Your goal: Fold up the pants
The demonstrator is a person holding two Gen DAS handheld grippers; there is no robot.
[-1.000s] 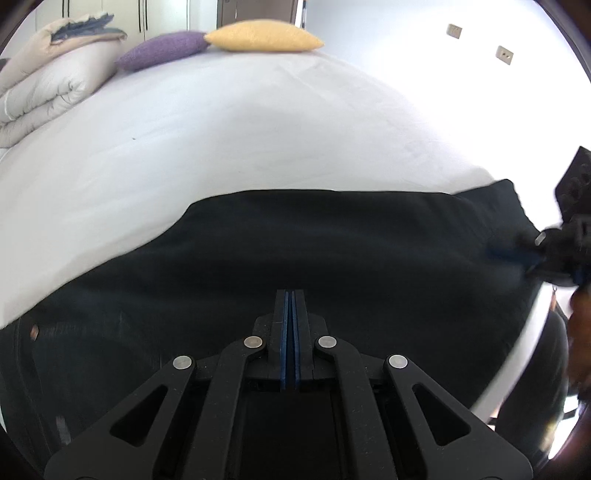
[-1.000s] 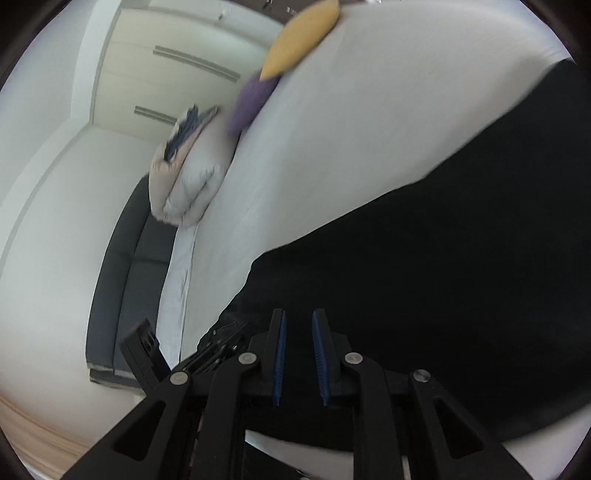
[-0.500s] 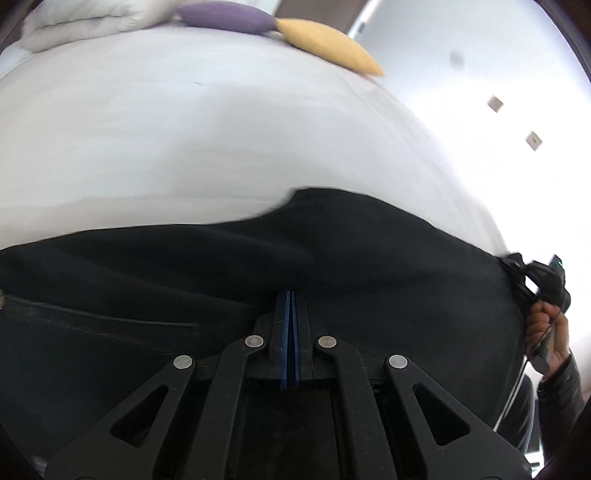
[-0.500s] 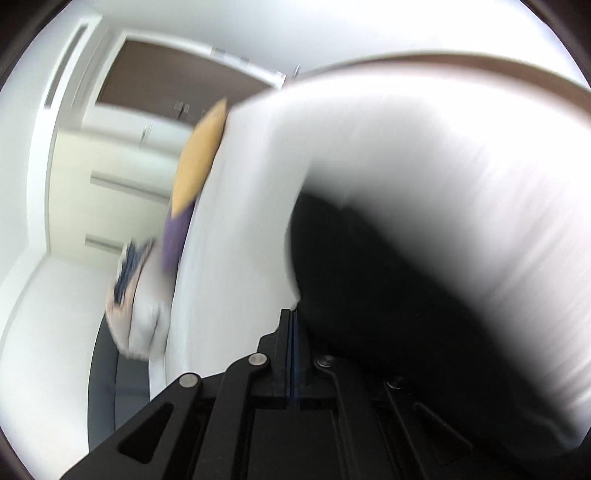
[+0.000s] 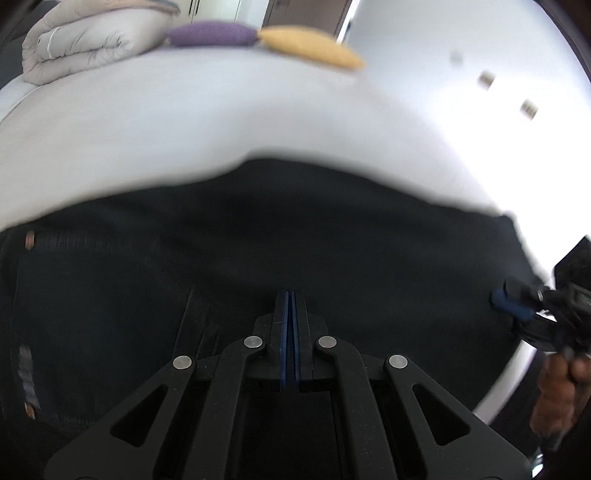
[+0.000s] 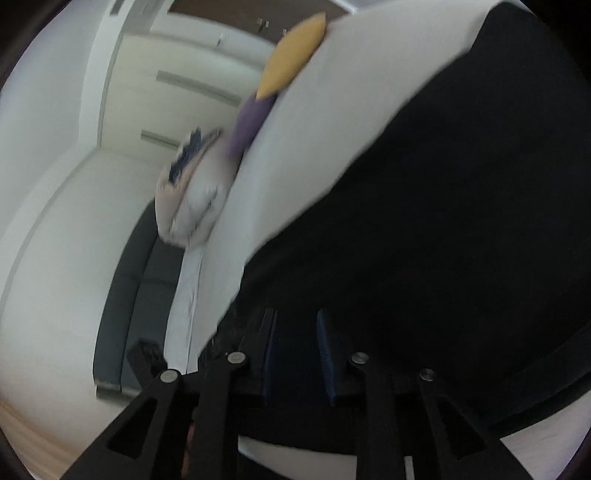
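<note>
— Two grippers are in view; what's each doing?

— The left gripper (image 5: 290, 295) has its blue pads pressed flat together, no gap. Whether cloth is pinched between them I can't tell; the dark fabric lies right under and ahead of the tips. The right gripper (image 6: 297, 325) stands parted, a clear gap between its fingers, with dark fabric showing through that gap.

— And the pants?

— The pants (image 5: 258, 258) spread wide just ahead of the left gripper's tips, lying on the white bed (image 5: 184, 129). A stitched seam and a copper rivet sit far to the left of the pads. The right gripper appears off to the right in that view, at the pants' far edge.

— Anything beyond them?

— Ahead of the left gripper, well past the cloth: a purple pillow (image 5: 210, 34), a yellow pillow (image 5: 310, 48) touching it, and a folded duvet (image 5: 85, 40) further left. From the right wrist view the picture is blurred; the pants (image 6: 443, 221) fill everything ahead and to the right.
</note>
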